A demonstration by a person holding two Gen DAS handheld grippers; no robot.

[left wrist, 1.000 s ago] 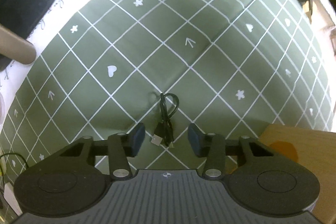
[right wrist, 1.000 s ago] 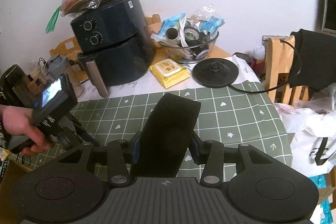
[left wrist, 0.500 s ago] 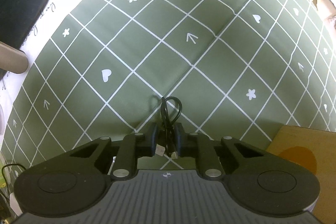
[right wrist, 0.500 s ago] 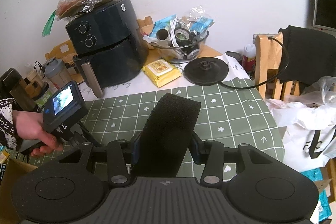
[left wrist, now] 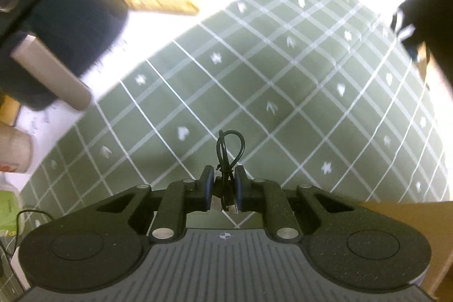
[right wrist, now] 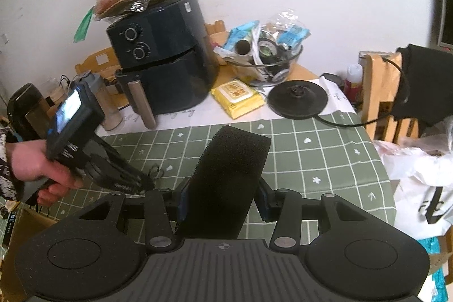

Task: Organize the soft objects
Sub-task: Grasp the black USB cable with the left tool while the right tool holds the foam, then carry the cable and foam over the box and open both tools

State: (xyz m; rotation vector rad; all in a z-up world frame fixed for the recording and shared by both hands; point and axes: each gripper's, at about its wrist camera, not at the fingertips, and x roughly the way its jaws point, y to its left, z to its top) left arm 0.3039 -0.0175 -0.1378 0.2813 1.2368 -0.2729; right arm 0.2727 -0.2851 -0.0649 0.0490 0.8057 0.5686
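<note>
A short black cable (left wrist: 222, 153), bundled into a loop, hangs above the green checked tablecloth (left wrist: 283, 75). My left gripper (left wrist: 222, 174) is shut on it, pads pressing both sides, the loop sticking out past the fingertips. In the right wrist view that left gripper (right wrist: 147, 183) is held by a hand (right wrist: 36, 169) at the left, low over the cloth. My right gripper (right wrist: 223, 198) is shut on a black foam block (right wrist: 229, 174) that stands upright between its fingers, above the cloth (right wrist: 311, 149).
A dark air fryer (right wrist: 164, 55), a glass bowl (right wrist: 266, 58) of clutter, a yellow wipes pack (right wrist: 237, 98) and a black kettle base (right wrist: 297, 99) line the back. A wooden chair (right wrist: 379, 92) and white bag (right wrist: 424, 188) stand right. A cardboard box (left wrist: 410, 217) sits near.
My left gripper closed on the cable, then rose and tilted up with it, lifting it off the cloth. The right gripper kept still with the foam block.
</note>
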